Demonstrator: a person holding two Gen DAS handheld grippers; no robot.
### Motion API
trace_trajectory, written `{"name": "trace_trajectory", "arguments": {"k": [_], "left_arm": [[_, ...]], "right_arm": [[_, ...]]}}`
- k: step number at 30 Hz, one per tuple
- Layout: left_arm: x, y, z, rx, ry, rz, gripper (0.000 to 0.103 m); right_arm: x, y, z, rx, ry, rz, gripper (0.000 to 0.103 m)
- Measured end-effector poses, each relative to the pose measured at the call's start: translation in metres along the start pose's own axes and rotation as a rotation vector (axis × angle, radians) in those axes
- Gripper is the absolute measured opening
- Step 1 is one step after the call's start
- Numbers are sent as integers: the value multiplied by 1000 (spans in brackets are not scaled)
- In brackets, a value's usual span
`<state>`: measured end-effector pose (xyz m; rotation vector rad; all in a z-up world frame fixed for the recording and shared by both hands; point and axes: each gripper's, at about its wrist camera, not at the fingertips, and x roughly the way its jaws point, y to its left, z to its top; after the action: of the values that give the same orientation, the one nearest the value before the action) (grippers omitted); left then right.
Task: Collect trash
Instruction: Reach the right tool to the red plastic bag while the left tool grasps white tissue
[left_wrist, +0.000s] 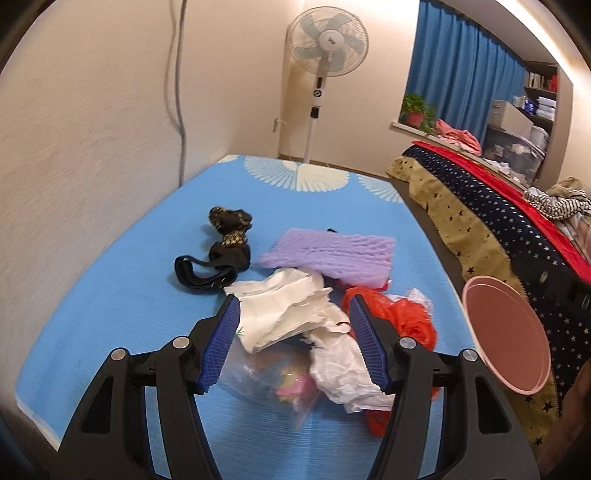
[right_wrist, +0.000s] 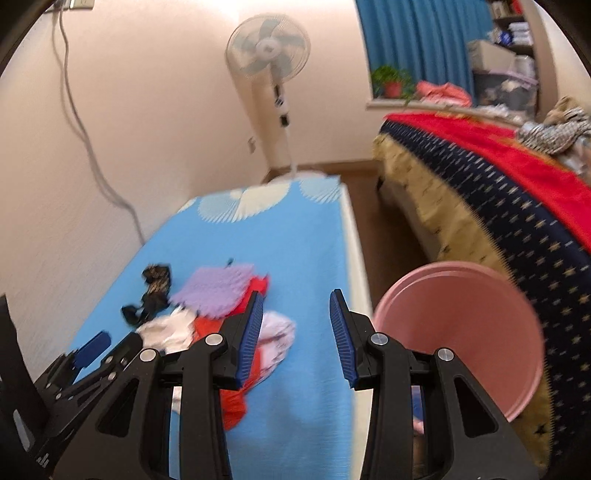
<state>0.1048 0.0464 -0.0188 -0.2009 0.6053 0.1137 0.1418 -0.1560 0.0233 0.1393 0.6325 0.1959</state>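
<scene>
A heap of trash lies on the blue table (left_wrist: 110, 295): crumpled white paper (left_wrist: 291, 314), a red plastic bag (left_wrist: 402, 317), a purple foam sheet (left_wrist: 328, 254), a clear bag with pink contents (left_wrist: 280, 384) and a black strap (left_wrist: 218, 258). My left gripper (left_wrist: 293, 314) is open, its jaws on either side of the white paper, just above the heap. My right gripper (right_wrist: 297, 314) is open and empty above the table's right part, right of the heap (right_wrist: 207, 314). A pink bin (right_wrist: 458, 339) stands off the table's right edge; it also shows in the left wrist view (left_wrist: 506, 332).
A wall runs along the table's left side with a hanging cable (left_wrist: 179, 92). A standing fan (left_wrist: 325, 44) is beyond the far end. A bed with a starred and red blanket (right_wrist: 498, 192) lies to the right across a strip of floor (right_wrist: 384, 236).
</scene>
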Motion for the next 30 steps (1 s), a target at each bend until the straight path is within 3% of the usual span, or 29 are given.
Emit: {"name": "trace_trajectory", "arguments": {"k": [2,10,13,18,21,23,30], "left_arm": [[4,3,-1,-13,9,7,60],[18,7,-2,-35,38,20,56],[22,8,-2,-40,46,12,48],[27,6,-3,-36,67,-25,20],[28,6,-4,-38,78,-39,11],[28,6,-3,-34,77,-38,4],[17,3,3,-4,45,-45,1]], "right_arm": [[13,7,-7,0,44,34,51],[48,20,-24,32,154,108,58],[57,25,-27,27,188,128,59],[70,28,-32,36,250,150,59],[74,29,-35,33,275,152,59],[74,31,-36,24,279,156,54],[67,39,-35,-37,271,177,23]]}}
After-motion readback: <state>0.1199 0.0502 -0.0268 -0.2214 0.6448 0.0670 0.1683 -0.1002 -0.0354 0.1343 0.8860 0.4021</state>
